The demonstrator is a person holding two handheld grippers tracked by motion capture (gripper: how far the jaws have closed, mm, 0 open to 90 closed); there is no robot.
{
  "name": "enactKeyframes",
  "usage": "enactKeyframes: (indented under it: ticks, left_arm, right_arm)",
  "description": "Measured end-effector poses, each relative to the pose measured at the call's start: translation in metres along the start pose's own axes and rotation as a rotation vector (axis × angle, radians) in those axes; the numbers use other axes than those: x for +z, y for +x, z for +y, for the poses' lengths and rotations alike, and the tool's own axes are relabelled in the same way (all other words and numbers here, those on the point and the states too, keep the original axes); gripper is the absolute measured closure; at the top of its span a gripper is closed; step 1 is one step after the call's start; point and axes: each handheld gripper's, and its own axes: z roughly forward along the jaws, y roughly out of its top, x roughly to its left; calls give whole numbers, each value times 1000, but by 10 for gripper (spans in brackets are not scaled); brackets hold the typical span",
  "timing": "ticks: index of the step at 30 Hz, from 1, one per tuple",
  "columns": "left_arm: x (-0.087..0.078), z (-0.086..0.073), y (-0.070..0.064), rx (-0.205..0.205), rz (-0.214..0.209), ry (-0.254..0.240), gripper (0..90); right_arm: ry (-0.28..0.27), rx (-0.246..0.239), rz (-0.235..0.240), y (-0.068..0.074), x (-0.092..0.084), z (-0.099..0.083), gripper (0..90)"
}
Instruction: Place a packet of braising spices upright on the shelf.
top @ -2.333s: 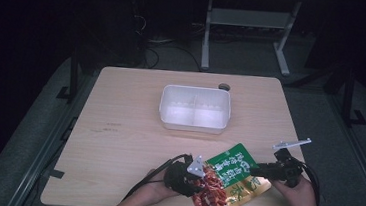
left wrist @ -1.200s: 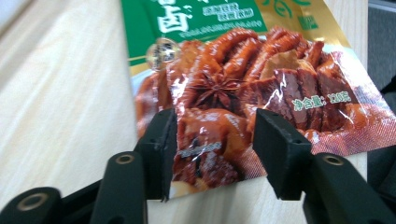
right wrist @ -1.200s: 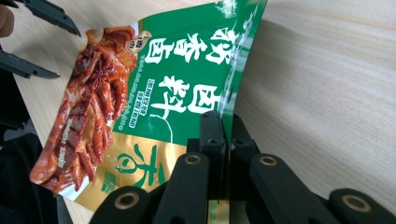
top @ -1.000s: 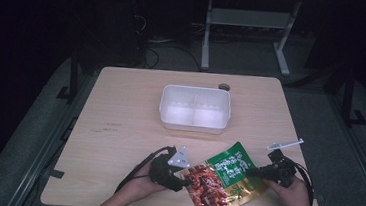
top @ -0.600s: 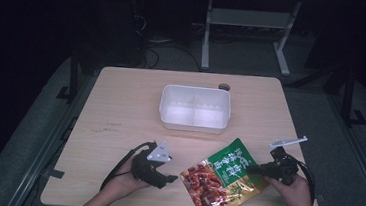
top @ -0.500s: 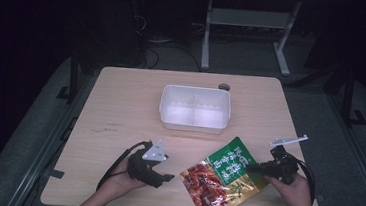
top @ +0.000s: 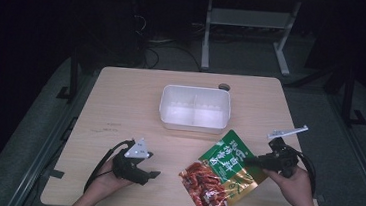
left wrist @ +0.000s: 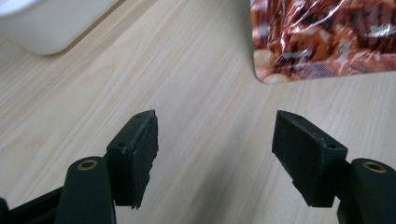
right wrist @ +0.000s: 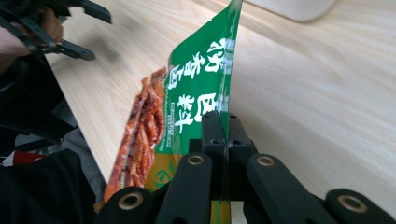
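A green and red snack bag (top: 220,177) hangs tilted over the table's front right, its red end lowest. My right gripper (top: 249,161) is shut on the bag's green edge (right wrist: 205,88), with the jaws pinched tight on the foil. My left gripper (top: 154,174) sits to the left of the bag, low over the wood. Its jaws have just been opening, and in the left gripper view the fingertips (left wrist: 140,140) stand wide apart with bare table between them. The bag's red corner (left wrist: 322,42) lies ahead of them, untouched.
A white two-compartment tub (top: 195,108) stands at the table's middle, behind both grippers; its corner (left wrist: 46,23) shows in the left gripper view. A small dark disc (top: 224,86) lies by the table's far edge. The light wood table (top: 120,107) drops off near my forearms.
My left gripper has let go of the bag, opened and drawn away to the left. The right gripper has lifted its end of the bag a little.
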Motion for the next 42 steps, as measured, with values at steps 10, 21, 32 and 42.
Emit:
enactKeyframes:
  ticks: [10, 21, 32, 42]
  left_arm:
    - [-7, -4, 4, -20, 29, -27, 303]
    - [-8, -7, 7, -27, 47, -24, 294]
    - [-7, -10, 9, -38, 42, -19, 287]
    - [-8, -10, 9, -39, 43, -16, 284]
  right_arm:
    - [-7, -71, 25, 28, -11, 21, 896]
    - [5, -128, 52, 55, -16, 39, 896]
    - [-13, -224, 82, 99, -30, 60, 897]
    - [-4, -234, 28, 108, -43, 77, 898]
